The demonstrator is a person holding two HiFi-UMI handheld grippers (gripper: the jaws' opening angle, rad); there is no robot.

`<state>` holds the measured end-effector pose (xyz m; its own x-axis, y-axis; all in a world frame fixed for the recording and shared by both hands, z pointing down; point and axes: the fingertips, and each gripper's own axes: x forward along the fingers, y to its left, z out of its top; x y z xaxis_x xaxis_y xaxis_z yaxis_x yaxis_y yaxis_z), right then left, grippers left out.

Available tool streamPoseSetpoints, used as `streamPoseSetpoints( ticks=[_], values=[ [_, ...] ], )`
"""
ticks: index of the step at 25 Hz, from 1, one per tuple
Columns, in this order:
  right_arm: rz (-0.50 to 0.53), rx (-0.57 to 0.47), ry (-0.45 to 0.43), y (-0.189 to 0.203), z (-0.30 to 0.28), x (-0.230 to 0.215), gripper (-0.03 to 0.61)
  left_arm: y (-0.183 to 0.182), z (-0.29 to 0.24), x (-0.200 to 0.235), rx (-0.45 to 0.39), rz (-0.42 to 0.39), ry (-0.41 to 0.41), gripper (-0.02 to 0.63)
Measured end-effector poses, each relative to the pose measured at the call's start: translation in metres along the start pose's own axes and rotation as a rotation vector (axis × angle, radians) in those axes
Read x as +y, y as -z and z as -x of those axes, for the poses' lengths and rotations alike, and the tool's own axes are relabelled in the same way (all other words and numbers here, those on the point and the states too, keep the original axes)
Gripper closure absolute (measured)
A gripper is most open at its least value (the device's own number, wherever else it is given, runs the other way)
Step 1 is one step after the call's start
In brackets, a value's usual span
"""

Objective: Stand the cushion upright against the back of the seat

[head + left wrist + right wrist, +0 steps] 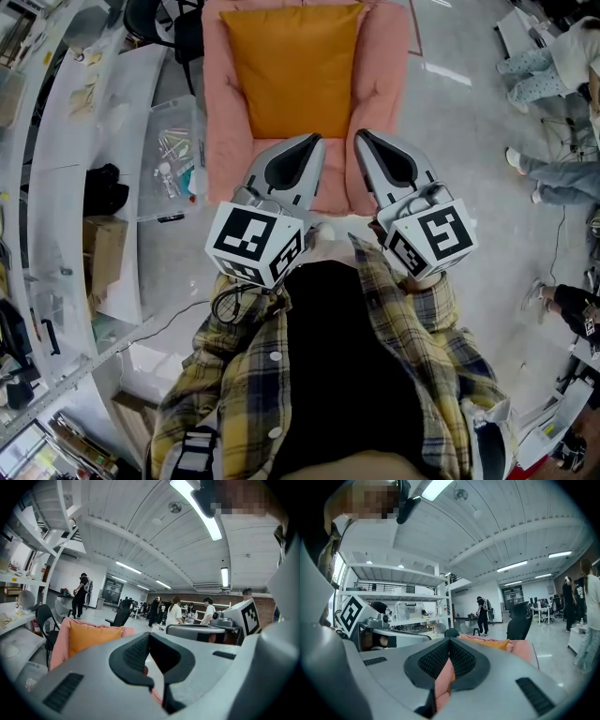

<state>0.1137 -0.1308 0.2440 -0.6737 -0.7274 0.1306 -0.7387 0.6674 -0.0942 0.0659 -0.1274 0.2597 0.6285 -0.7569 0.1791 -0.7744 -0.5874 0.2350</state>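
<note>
An orange cushion point(295, 66) stands upright against the back of a pink seat point(220, 112). It also shows in the left gripper view as the cushion point(91, 637) leaning on the pink back point(58, 639), and in the right gripper view its top edge point(494, 644) peeks over the jaws. My left gripper point(314, 141) and right gripper point(361, 136) hang side by side over the seat's front edge, pointing at the cushion and apart from it. Both are shut with nothing held, tips meeting in their own views point(149, 634) point(450, 640).
A clear plastic box point(173, 155) of small items sits on the floor left of the seat. White shelving point(56, 187) and a cardboard box point(103, 248) line the far left. People sit at the right point(553, 66). A black office chair point(121, 616) stands behind the seat.
</note>
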Motion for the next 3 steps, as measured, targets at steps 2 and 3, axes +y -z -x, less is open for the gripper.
streamPoseSetpoints(
  ticks=[2, 3],
  values=[
    [0.0, 0.001, 0.002, 0.0005, 0.0, 0.0007, 0.561, 0.0001, 0.0015, 0.0013, -0.001, 0.001, -0.002, 0.609],
    [0.0, 0.001, 0.004, 0.0008, 0.0001, 0.0009, 0.561, 0.0002, 0.0023, 0.0019, -0.001, 0.002, -0.002, 0.609]
  ],
)
